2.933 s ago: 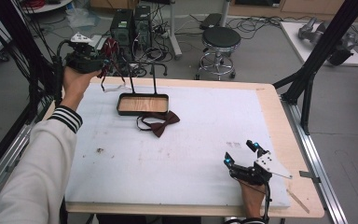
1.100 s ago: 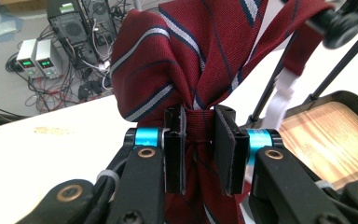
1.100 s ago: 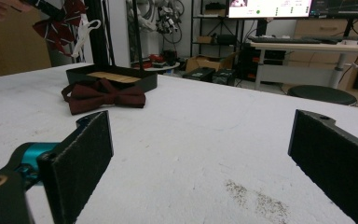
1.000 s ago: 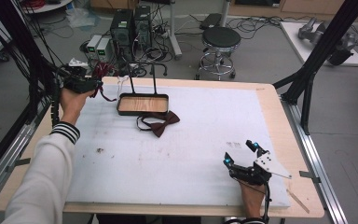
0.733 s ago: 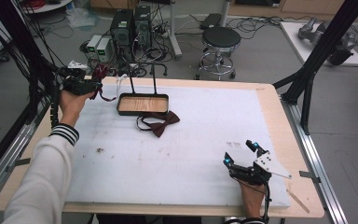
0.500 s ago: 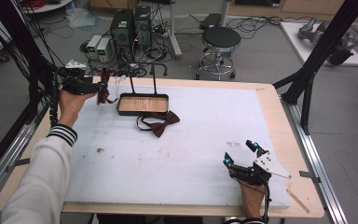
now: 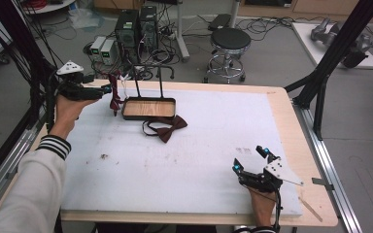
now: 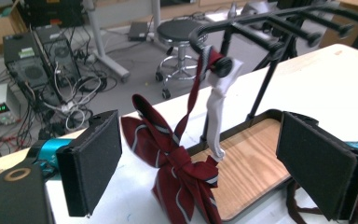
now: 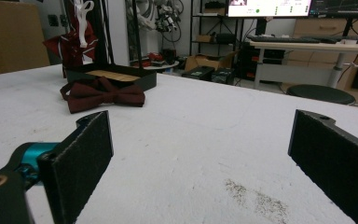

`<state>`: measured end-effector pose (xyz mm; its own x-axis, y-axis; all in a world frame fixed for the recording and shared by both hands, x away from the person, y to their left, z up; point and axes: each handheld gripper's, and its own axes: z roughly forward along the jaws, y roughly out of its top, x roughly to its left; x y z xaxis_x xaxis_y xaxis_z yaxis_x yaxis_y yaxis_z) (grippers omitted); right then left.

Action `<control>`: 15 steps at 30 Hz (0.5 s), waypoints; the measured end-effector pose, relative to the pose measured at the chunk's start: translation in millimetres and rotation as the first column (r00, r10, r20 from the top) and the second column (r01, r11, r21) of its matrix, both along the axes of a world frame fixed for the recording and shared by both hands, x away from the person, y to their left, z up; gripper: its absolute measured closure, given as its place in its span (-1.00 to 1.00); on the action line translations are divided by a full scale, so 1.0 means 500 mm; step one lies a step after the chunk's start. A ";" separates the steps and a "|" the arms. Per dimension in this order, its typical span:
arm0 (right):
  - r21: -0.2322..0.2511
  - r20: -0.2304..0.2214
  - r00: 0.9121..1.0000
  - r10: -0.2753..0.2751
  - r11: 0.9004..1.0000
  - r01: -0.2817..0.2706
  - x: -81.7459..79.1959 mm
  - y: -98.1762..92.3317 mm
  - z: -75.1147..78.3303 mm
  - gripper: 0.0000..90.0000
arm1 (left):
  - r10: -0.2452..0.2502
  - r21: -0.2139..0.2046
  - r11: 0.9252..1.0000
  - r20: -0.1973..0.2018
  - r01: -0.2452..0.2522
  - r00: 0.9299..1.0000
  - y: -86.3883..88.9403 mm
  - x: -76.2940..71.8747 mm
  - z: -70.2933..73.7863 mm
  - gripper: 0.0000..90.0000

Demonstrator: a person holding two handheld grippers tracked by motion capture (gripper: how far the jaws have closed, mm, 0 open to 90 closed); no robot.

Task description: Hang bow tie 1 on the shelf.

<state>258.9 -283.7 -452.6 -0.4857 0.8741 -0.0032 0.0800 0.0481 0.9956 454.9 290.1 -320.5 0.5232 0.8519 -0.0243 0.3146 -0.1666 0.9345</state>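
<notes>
Striped bow tie [image 8: 182, 163] hung on rack peg [image 8: 223, 67] (strap visible close-up), left gripper [image 8: 214, 172] just opened

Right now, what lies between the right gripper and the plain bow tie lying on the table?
Nothing: in the right gripper view, bare white table runs from the open right gripper to the plain bow tie; the high view shows the same.

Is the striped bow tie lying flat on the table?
No, the striped bow tie hangs by its strap from a peg of the black stand.

Striped red bow tie [image 8: 182, 172] of satiny cloth at lower centre, matt black metal rack [image 8: 261, 70] with wood-grain tray floor, white plastic hook [image 8: 219, 100], dark maroon cloth bow tie [image 7: 167, 128], matt white foam table cover [image 7: 213, 145]
</notes>
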 end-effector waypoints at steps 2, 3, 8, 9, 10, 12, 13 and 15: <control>-0.001 -0.001 1.000 0.000 1.000 0.000 0.000 0.000 0.000 -0.88 | -0.016 -0.018 1.000 0.016 0.016 1.000 -0.001 -0.013 0.001 -0.67; -0.001 -0.001 1.000 0.000 1.000 0.000 0.000 0.000 0.000 -0.87 | -0.037 -0.024 0.999 0.037 0.038 0.999 -0.002 -0.028 0.002 -0.67; -0.003 0.001 1.000 -0.001 1.000 0.001 -0.001 0.000 0.000 -0.88 | -0.081 -0.045 0.995 0.072 0.084 0.994 -0.003 -0.060 0.001 -0.67; -0.001 0.001 1.000 0.001 1.000 -0.001 -0.001 0.001 0.000 -0.88 | -0.088 -0.044 0.995 0.078 0.092 0.993 -0.004 -0.068 0.002 -0.67; -0.001 0.001 1.000 0.001 1.000 -0.001 -0.001 0.001 0.000 -0.88 | -0.093 -0.043 0.994 0.082 0.097 0.992 -0.005 -0.076 0.003 -0.67; -0.001 0.003 1.000 0.000 1.000 0.000 -0.001 0.001 0.000 -0.88 | -0.115 -0.054 0.991 0.103 0.121 0.988 -0.007 -0.101 0.005 -0.67; -0.001 0.002 1.000 0.001 1.000 -0.001 -0.002 0.000 0.000 -0.88 | -0.124 -0.052 0.990 0.112 0.130 0.986 -0.008 -0.109 0.005 -0.67; 0.002 0.003 1.000 0.002 1.000 -0.002 -0.001 0.000 0.000 -0.87 | -0.132 -0.058 0.988 0.126 0.140 0.983 -0.008 -0.125 0.003 -0.67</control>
